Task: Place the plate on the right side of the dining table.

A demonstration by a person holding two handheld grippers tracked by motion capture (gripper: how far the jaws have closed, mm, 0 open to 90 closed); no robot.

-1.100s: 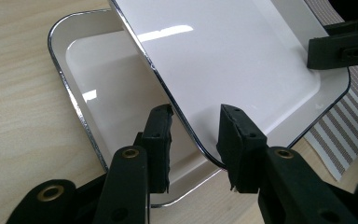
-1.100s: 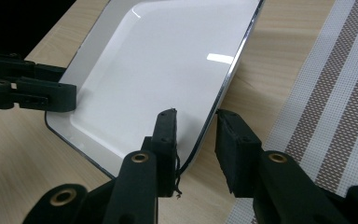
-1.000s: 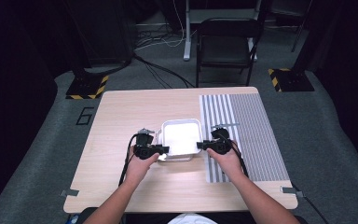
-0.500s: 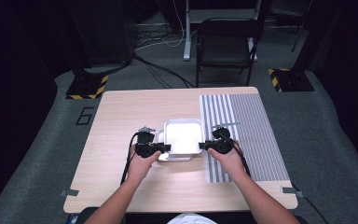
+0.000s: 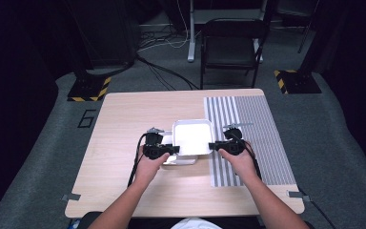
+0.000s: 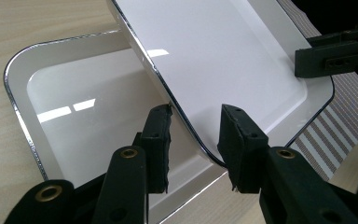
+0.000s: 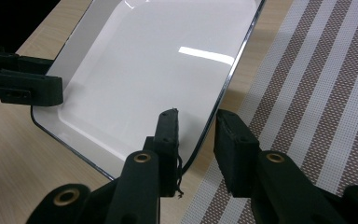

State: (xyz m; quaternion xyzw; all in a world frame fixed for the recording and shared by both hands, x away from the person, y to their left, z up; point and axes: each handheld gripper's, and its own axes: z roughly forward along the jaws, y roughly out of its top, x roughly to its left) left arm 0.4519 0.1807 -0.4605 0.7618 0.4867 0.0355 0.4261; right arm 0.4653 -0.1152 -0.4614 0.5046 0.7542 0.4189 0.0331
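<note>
- Left gripper (image 6: 193,135): jaws straddle the rim of the upper tray (image 6: 223,60), one jaw below it and one above. A gap shows on either side of the rim, so the jaws stand spread and are not yet pinching.
- Right gripper (image 7: 196,140): jaws straddle the opposite rim of the same tray in the same way, with daylight around the edge.
- Judgement: taking opposite edges keeps the tray level for a two-handed lift or transfer.
- Count: two white trays. The lower tray (image 6: 51,107) lies beneath the left gripper's jaws, offset from the upper one.
- Count: one striped mat (image 7: 317,93), just beside and under the right gripper.
- The table (image 5: 133,109) carries everything.
</note>
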